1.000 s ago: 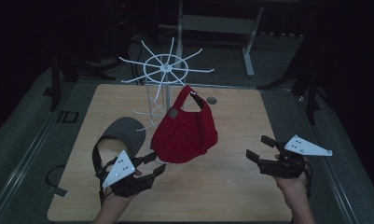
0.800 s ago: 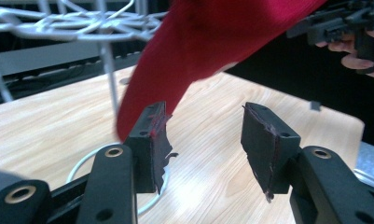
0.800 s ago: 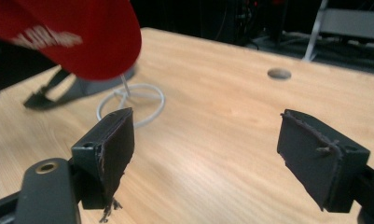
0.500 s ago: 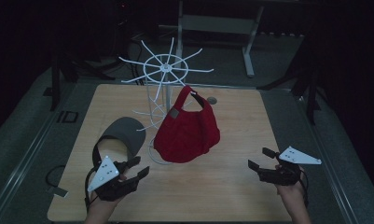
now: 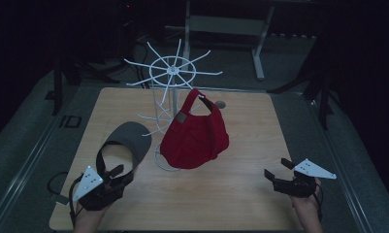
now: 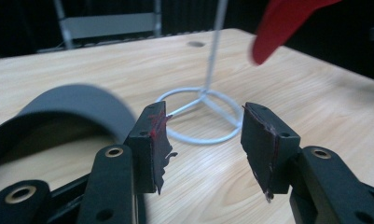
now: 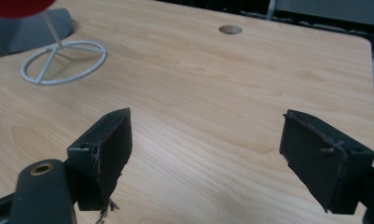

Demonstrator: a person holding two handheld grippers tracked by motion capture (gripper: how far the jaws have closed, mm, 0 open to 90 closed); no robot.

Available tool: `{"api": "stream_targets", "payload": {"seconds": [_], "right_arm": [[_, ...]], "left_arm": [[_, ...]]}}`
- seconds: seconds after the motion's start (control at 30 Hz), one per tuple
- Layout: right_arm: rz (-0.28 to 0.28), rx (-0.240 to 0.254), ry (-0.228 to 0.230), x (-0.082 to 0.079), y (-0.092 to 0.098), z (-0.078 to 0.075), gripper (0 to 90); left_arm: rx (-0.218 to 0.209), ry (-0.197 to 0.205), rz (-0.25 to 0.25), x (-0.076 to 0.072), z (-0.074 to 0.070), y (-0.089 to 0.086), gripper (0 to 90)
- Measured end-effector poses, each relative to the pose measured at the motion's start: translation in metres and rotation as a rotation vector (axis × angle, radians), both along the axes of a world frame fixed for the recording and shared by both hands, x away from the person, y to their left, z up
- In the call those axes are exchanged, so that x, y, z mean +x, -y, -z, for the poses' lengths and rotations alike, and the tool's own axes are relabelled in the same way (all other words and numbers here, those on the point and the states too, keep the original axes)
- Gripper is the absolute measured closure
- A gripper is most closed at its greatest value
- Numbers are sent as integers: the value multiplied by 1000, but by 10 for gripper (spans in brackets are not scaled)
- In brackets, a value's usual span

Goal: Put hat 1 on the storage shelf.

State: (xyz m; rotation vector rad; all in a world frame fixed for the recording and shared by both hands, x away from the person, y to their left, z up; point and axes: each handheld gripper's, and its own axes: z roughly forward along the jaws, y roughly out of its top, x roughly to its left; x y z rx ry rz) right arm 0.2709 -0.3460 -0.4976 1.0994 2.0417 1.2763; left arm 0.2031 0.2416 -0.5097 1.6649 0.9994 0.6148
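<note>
A red cap (image 5: 194, 136) hangs on a white wire rack (image 5: 172, 73) at the middle of the wooden table (image 5: 250, 121). To its left a grey cap (image 5: 126, 138) lies on the table. My left gripper (image 5: 120, 174) sits low at the near left corner, just in front of the grey cap, open with nothing between its jaws. In the left gripper view (image 6: 201, 140) the grey cap (image 6: 68, 100) is at the left, the rack's base ring (image 6: 201, 116) ahead and the red cap's brim (image 6: 282, 23) above. My right gripper (image 5: 275, 168) hovers at the near right, wide open and holding nothing (image 7: 208, 140).
A round hole (image 7: 230, 29) is in the table near its far edge. In the right gripper view the rack's base ring (image 7: 63, 60) and the grey cap (image 7: 31, 28) lie far off to the left. Dark frames and stands are behind the table.
Both hands have sunk and drawn back toward the near edge. The left gripper moved left, away from the red cap, to in front of the grey cap.
</note>
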Motion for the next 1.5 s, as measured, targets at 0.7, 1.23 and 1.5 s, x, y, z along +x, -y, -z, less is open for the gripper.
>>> {"api": "stream_targets", "payload": {"seconds": [0.7,1.23,1.5], "right_arm": [[21,-10,-49,-1,6,38,169],[24,-13,-71,1,12,44,169],[24,-14,-73,1,11,45,169]], "left_arm": [[172,-255,-201,20,48,-39,297],[247,-340,-168,36,60,-44,297],[238,-309,-152,28,60,-40,573]]}}
